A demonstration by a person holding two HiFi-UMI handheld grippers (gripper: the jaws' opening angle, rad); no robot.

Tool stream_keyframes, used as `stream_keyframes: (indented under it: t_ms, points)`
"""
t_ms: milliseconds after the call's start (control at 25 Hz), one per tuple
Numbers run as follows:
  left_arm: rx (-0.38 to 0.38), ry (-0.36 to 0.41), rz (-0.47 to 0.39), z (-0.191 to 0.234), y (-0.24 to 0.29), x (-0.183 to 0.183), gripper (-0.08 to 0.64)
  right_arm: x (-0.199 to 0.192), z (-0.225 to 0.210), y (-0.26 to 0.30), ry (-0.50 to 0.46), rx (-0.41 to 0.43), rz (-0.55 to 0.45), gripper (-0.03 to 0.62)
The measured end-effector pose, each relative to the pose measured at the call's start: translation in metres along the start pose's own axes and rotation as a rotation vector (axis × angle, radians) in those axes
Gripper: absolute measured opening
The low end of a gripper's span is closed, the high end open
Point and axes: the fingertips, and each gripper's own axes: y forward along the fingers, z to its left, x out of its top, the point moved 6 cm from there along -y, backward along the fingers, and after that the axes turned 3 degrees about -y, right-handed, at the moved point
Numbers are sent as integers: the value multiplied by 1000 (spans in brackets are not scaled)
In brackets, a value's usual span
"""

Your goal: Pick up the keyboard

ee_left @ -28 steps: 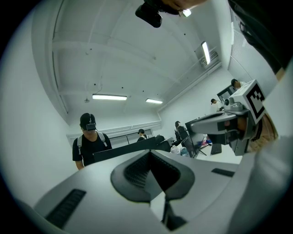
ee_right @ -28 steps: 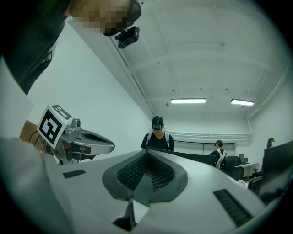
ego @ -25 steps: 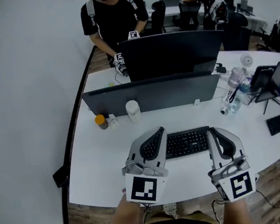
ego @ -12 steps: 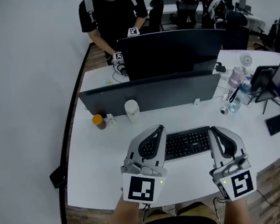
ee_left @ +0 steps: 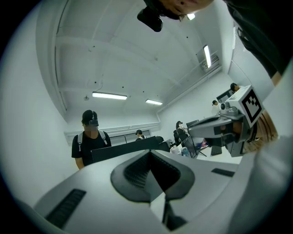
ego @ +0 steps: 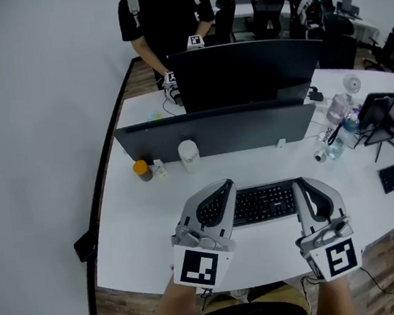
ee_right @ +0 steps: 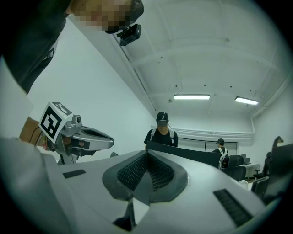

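White tabletop [ego: 142, 223] carries the keyboard [ego: 263, 202] near its front edge, on your side of the dark divider panel [ego: 215, 132]. Your left gripper [ego: 217, 186] covers the keyboard's left end and your right gripper [ego: 304, 184] its right end. Both are clenched, jaws together, with nothing between them.

I can read no words or numbers from here. The bottle [ego: 324, 137] on the right bears print (too small for me to make out), and the keyboard [ego: 263, 203] legends are illegible.
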Motion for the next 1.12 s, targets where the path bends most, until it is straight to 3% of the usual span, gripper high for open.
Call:
stream_keyframes:
  t_ms: [360,600,1120]
  points:
    - [24,22,33,-7,23,6,8,-12,-31,17,33,52,0,32]
    - [148,64,42,-15,36,5,8,-24,-51,19,38,82,-9,32]
    - [191,48,78,-42,47,-1,8,-40,-76,14,88,134,-59,31]
